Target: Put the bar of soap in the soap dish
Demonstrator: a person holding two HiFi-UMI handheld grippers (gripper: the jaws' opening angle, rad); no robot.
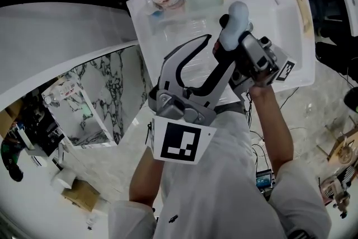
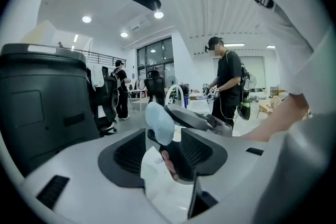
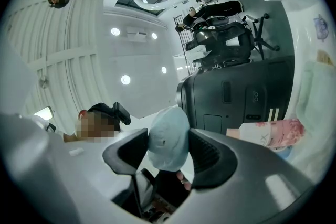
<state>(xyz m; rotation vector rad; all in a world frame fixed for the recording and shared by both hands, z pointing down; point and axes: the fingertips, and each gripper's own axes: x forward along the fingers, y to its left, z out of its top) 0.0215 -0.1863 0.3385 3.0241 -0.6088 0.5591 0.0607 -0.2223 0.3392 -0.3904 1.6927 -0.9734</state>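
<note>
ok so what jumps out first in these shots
The pale blue oval bar of soap catches the eye first, clamped between the jaws of the right tool over the white rectangular tray. The left tool points at the soap from close by with its jaws apart. Its black-and-white square marker sits in the middle of the head view.

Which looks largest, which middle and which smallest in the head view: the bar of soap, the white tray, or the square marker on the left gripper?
1. white tray
2. square marker, though it is nearest the camera, which makes it look bigger
3. bar of soap
</note>
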